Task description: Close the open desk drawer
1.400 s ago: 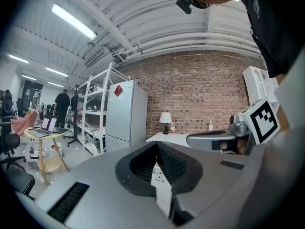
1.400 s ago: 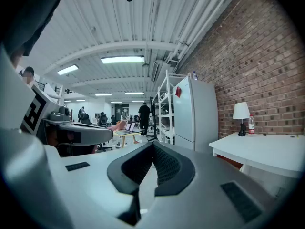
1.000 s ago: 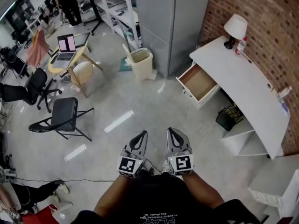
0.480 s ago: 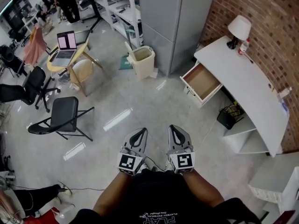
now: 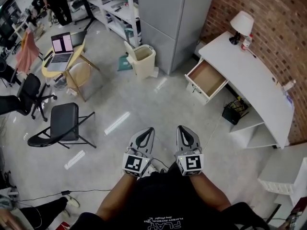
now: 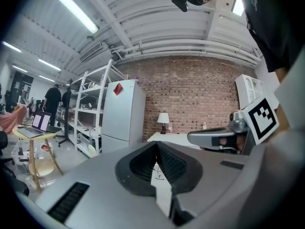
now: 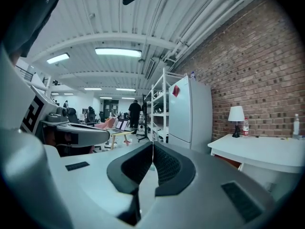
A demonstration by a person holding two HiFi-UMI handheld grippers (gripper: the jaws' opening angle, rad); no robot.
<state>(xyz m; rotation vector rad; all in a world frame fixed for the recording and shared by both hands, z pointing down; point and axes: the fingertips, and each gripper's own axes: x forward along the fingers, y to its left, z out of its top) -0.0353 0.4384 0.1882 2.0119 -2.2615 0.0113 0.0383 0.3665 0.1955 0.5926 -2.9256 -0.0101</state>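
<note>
Here's the white desk (image 5: 256, 87) along the brick wall (image 5: 283, 13), and its drawer (image 5: 207, 79) stands pulled out from the desk's front, near the lamp (image 5: 241, 24) end, brown inside showing. Well short of the desk, we hold the left gripper (image 5: 149, 130) and the right gripper (image 5: 181, 128) side by side, both pointing roughly toward it. Each pair of jaws is pressed tight together with nothing between them. A black basket (image 5: 234, 113) sits under the desk, just beside the drawer.
</note>
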